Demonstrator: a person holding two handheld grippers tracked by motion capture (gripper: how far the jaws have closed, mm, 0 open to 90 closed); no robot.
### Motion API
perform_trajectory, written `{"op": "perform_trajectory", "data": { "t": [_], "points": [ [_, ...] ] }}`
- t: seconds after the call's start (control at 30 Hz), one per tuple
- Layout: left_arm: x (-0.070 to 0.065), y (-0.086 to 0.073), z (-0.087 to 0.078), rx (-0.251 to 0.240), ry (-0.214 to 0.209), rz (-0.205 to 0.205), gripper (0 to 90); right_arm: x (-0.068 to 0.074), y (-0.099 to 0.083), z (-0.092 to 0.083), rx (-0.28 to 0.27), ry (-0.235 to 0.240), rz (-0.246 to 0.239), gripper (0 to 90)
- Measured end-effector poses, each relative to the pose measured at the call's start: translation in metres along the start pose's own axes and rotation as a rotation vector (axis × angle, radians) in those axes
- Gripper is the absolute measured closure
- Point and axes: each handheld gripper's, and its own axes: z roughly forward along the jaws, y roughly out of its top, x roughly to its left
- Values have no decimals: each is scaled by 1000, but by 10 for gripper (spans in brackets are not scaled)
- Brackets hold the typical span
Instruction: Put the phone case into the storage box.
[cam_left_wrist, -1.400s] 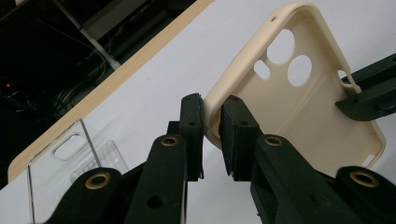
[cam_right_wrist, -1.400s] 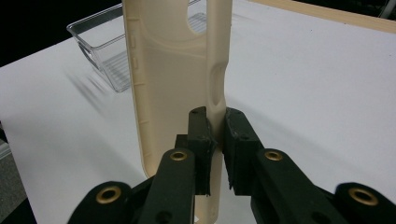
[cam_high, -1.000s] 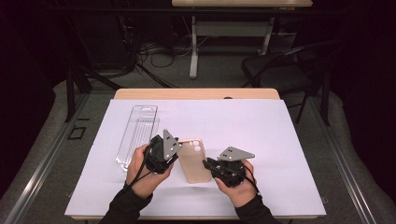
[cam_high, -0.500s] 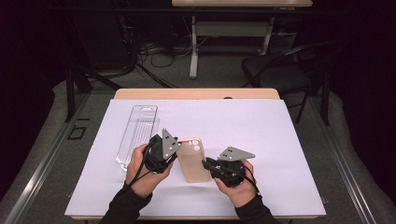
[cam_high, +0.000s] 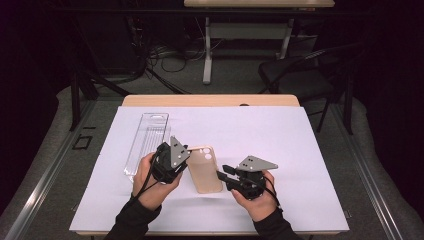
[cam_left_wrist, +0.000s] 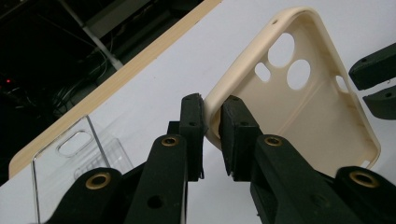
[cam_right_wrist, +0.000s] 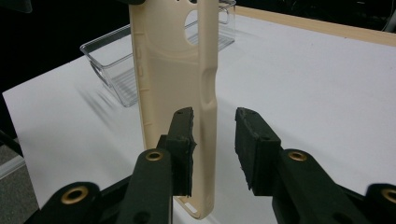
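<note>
Left gripper view: the left claw pinches the phone case rim. The right claw has just been opening, the case edge between its jaws.

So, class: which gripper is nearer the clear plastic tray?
Left. The left gripper sits just beside the clear plastic tray, clamped on the phone case; the right gripper is beyond the case, jaws just opening.

one phone case, one clear tray, two tools
</note>
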Motion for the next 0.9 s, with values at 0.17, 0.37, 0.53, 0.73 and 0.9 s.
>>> {"op": "perform_trajectory", "data": {
  "t": [0.17, 0.37, 0.53, 0.73, 0.9],
  "points": [
    [5, -1, 0, -2, -8, 3, 802, -3, 1, -1, -11, -1, 6, 655],
    [10, -1, 0, 0, -16, -11, 802, -5, 1, -2, -15, -5, 9, 652],
    [12, -2, -1, 4, -18, -9, 802, -6, 2, -3, -17, -11, 7, 639],
    [15, -3, 0, 6, -16, -7, 802, -8, 2, -3, -22, -18, 4, 617],
    [19, -4, -2, -2, -10, -9, 802, -9, 2, -3, -20, -18, 3, 597]
  ]
}}
